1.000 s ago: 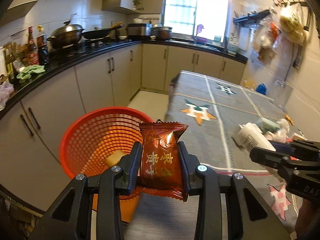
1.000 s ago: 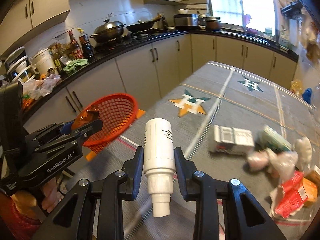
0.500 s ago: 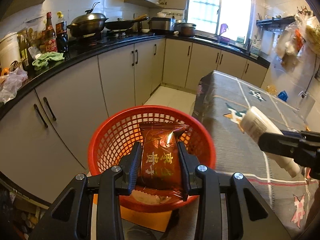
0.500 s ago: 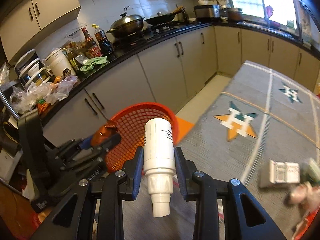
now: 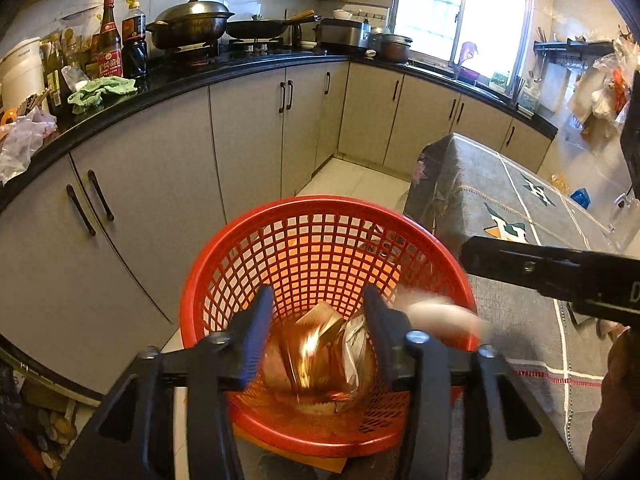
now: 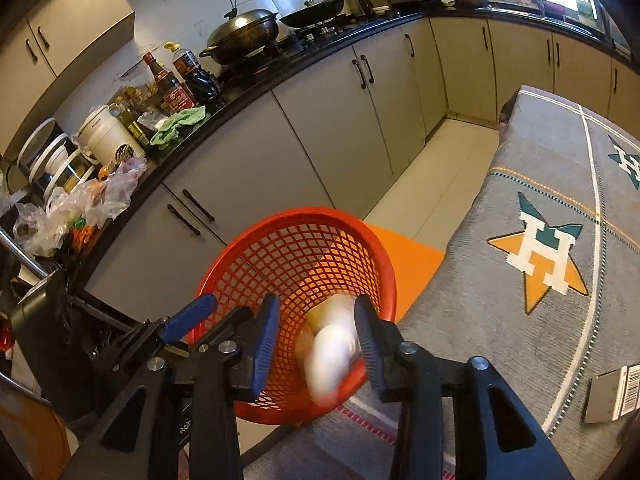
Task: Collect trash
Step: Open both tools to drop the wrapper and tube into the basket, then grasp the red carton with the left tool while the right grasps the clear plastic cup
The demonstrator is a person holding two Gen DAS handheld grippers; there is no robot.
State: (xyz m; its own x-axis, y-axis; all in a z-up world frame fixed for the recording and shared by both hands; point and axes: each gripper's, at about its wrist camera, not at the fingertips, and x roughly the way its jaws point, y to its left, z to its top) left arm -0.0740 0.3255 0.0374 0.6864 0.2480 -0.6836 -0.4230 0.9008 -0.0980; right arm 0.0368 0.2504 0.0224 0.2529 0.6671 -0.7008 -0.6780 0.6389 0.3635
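Both grippers hang over the round red plastic lattice basket (image 5: pixel 320 248), which sits on the floor btwn the grey kitchen cabinets (image 5: pixel 248 140) and the table w/ a grey star-patterned cloth (image 5: pixel 500 200).

Left wrist view: left gripper (image 5: pixel 318 320), lower centre of frame, jaws opening, blue pads spread w/ clear gaps either side. The shiny brown-red foil snack packet (image 5: pixel 316 352) shows btwn them but blurred, not pressed by either pad, down inside the basket among other wrappers; can't tell if it's landed. A pale blurred streak, the white plastic bottle (image 5: pixel 440 314), crosses just right of the right finger, over the basket's right rim. The right gripper's black finger juts in from the right edge, mid-height.

Right wrist view: right gripper (image 6: pixel 316 332), lower centre, jaws opening too. The white bottle (image 6: pixel 332 356) is a smeared shape btwn the pads, close to the right one, but contact can't be made out; it sits inside the basket's (image 6: pixel 296 240) opening. Left gripper's blue-tipped finger (image 6: pixel 188 316) pokes in at lower left, beside the basket rim.

Rest of table: a grey carton w/ barcode (image 6: pixel 612 394) at lower right edge. Counter at upper left holds a lidded steel wok (image 6: pixel 244 32), dark sauce bottles (image 6: pixel 172 84), a green rag (image 6: pixel 180 124).
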